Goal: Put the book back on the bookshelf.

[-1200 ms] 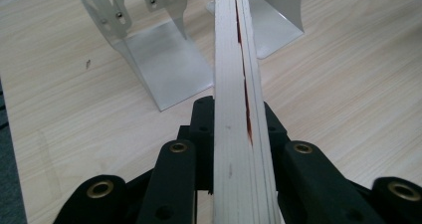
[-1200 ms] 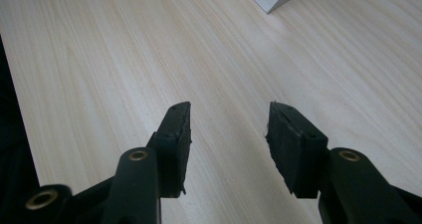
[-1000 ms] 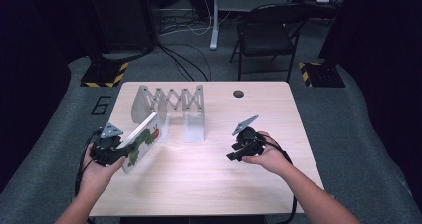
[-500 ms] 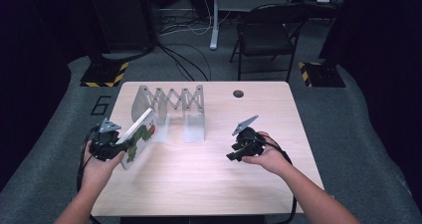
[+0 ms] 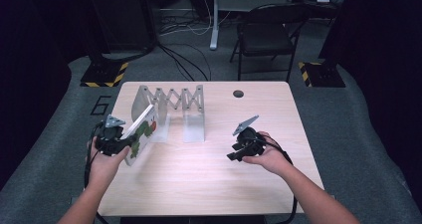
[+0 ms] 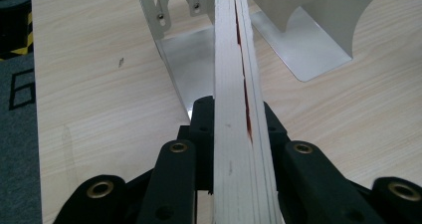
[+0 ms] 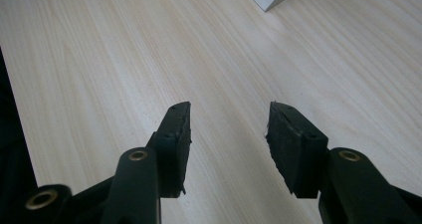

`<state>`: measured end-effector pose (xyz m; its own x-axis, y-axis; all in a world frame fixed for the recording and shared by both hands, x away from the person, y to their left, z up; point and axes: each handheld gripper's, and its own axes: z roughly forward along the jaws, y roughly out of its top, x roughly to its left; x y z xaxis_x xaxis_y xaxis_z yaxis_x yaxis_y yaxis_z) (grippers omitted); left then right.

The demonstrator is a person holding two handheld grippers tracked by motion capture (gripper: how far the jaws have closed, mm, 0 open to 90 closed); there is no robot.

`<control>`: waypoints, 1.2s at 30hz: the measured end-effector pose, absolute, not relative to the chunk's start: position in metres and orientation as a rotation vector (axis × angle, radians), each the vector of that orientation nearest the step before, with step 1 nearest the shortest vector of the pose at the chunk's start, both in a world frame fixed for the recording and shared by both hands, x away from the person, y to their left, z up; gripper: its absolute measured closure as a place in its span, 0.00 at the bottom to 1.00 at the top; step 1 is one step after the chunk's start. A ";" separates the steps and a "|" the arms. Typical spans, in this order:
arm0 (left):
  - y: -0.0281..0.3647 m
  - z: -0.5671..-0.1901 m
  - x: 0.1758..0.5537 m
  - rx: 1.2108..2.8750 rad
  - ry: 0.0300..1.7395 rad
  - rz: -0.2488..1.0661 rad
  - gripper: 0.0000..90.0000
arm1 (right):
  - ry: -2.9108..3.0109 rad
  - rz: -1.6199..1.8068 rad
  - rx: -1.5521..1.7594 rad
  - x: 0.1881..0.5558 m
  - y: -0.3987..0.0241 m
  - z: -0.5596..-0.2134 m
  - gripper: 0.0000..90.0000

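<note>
The left gripper [image 5: 117, 140] is held in the person's left hand [image 5: 106, 160] over the table's [image 5: 199, 184] left edge, the forearm coming in from the bottom of the high view. Its jaws are clamped on a thin book [image 5: 141, 133] with a white cover and a red and green picture. The book is held on edge, tilted, its far end pointing toward the metal book rack [image 5: 174, 109] at the back of the table. In the left gripper view the book [image 6: 234, 109] is seen edge-on between the two jaws, running toward the rack's flat base plate [image 6: 191, 64].

The right gripper [image 5: 238, 153] is held low over the table well to the right, the right hand [image 5: 266, 157] wrapped around it. Its jaws [image 7: 229, 134] stand apart with only bare wood between them.
</note>
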<state>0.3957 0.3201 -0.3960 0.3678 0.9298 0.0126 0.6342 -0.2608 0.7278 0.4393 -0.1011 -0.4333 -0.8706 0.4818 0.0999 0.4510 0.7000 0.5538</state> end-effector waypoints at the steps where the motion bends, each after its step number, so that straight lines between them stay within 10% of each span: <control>1: 0.320 -0.396 0.397 1.994 1.354 0.600 0.84 | 2.847 0.905 0.787 0.439 -0.101 -0.433 0.58; 36: 0.307 -0.413 0.432 1.966 1.434 0.651 0.84 | 2.846 0.912 0.829 0.437 -0.110 -0.440 0.58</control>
